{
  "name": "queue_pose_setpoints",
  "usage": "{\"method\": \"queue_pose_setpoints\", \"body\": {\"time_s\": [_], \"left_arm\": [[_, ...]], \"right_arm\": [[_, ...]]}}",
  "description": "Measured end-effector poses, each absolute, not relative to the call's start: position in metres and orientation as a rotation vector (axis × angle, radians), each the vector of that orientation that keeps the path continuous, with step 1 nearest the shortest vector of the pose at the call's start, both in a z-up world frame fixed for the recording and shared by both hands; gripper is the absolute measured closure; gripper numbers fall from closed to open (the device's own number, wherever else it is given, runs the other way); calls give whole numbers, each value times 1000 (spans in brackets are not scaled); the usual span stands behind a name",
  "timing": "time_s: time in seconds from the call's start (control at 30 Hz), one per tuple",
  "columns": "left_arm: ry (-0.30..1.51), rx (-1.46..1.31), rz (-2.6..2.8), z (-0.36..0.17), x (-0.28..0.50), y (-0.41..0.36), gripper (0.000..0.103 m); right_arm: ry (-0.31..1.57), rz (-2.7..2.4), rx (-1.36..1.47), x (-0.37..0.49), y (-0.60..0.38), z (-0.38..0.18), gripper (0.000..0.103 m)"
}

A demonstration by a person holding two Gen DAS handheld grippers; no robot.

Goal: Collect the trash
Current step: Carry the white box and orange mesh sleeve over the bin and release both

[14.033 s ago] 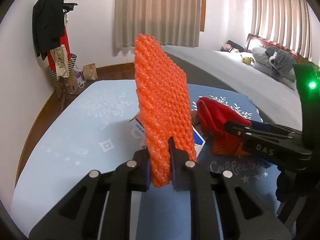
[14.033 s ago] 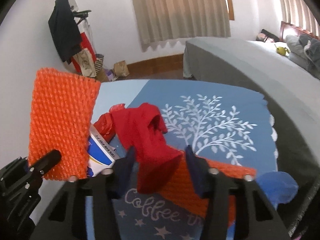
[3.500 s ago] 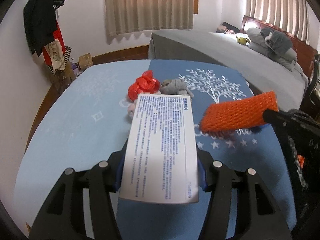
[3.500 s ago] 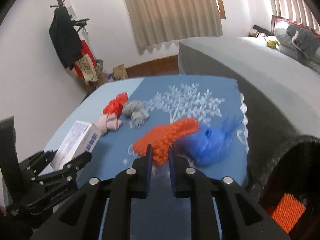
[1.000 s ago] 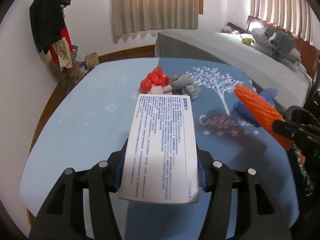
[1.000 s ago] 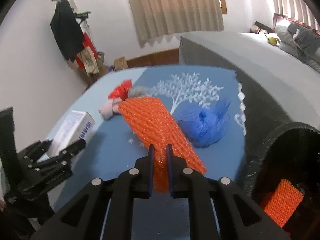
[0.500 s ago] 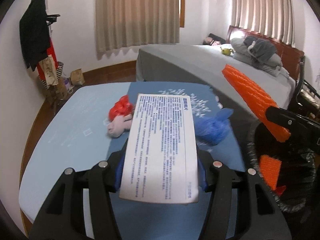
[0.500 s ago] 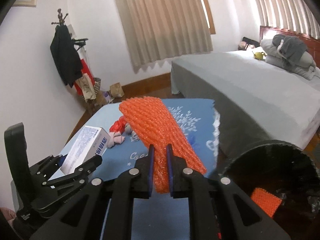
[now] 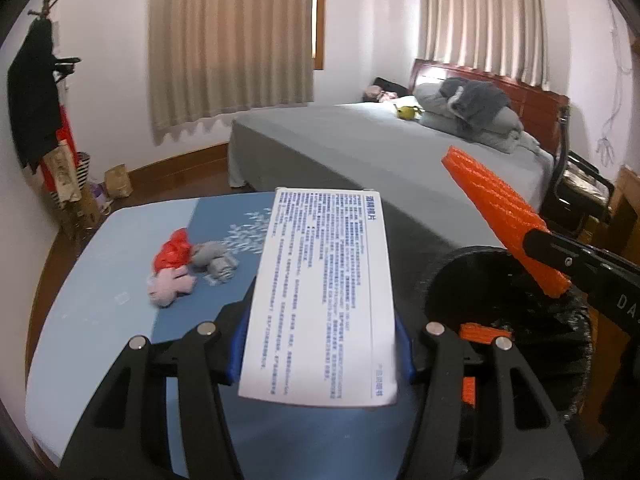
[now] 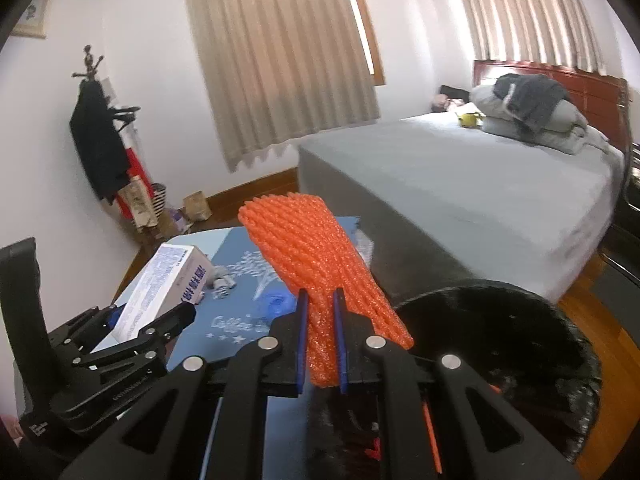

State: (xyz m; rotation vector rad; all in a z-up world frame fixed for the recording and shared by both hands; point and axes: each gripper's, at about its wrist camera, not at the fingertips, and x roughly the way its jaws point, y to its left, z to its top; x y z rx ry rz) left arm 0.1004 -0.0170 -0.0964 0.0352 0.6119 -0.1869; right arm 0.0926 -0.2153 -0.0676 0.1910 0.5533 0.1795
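Note:
My left gripper (image 9: 320, 344) is shut on a white carton (image 9: 320, 296) printed with blue text, held above the blue table (image 9: 100, 312). In the right wrist view that left gripper (image 10: 132, 332) shows at the lower left with the same carton (image 10: 168, 284). My right gripper (image 10: 320, 340) is shut on an orange foam net sleeve (image 10: 316, 264), which also shows at the right in the left wrist view (image 9: 500, 216), over the black bin (image 9: 560, 320). The bin (image 10: 520, 320) is lined with a black bag and holds orange foam pieces (image 9: 484, 328).
A red plastic wad (image 9: 174, 252), a grey wad (image 9: 216, 260) and a pink wad (image 9: 168, 286) lie on the table. A blue plastic wad (image 10: 276, 300) lies near the table's edge. A grey bed (image 9: 380, 152) stands behind. A coat rack (image 9: 36, 112) is at the left wall.
Both grippers have risen and swung right, from over the table toward the black bin. The carton and the orange foam sleeve stay gripped. The bin has come into view.

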Motion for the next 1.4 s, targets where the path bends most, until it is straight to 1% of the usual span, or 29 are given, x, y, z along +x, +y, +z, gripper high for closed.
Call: {"method": "queue_pose_setpoints", "body": {"time_s": [0.27,0.77,1.4], "left_arm": [[599,57,-273,-92,95,-60,49],[579,108,-407,-91,81,-124,49],[615,170,-524,-118,84,-180,49]], "right_arm": [[536,84,205,69,-256,-67,91],[535,-49,229,41,-303,-72,91],[585,-145,264,30,-345,-100,91]]}}
